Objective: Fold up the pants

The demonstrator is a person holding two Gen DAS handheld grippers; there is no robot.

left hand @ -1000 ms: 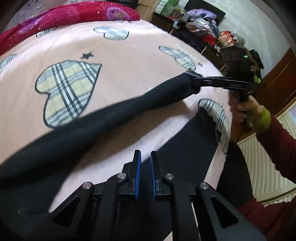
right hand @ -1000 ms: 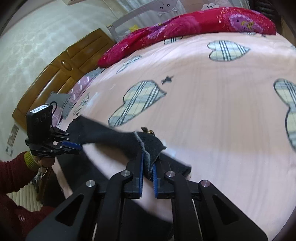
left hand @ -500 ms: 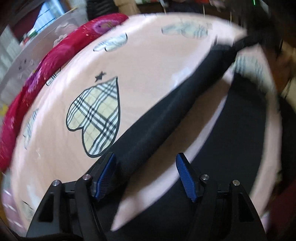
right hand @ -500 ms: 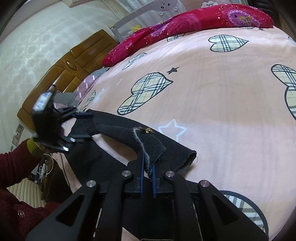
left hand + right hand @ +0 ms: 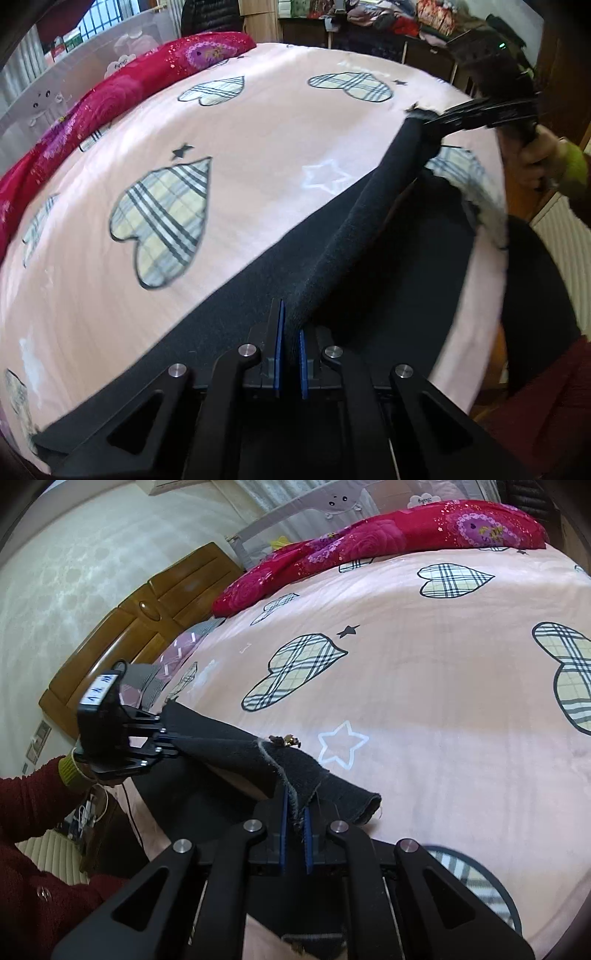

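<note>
Black pants (image 5: pixel 369 258) lie along the near edge of a pink bed. A fold of them is stretched taut in the air between the two grippers. My left gripper (image 5: pixel 290 334) is shut on one end of the fold; it also shows in the right wrist view (image 5: pixel 173 740). My right gripper (image 5: pixel 295 814) is shut on the other end, at a hem with a small gold trinket (image 5: pixel 286 740). It shows in the left wrist view (image 5: pixel 436 120) at the far right. The rest of the pants (image 5: pixel 207 808) lies flat beneath.
The pink bedspread (image 5: pixel 258 147) with plaid hearts stretches away behind the pants. A red floral quilt (image 5: pixel 388 542) lies at the far side. A wooden headboard (image 5: pixel 140 627) stands at the left, a white radiator (image 5: pixel 561 229) and cluttered shelves beyond the bed edge.
My left gripper, shut and empty a second ago, opened, then closed on the raised leg of the pants. The right gripper kept its hold and the fold is now taut.
</note>
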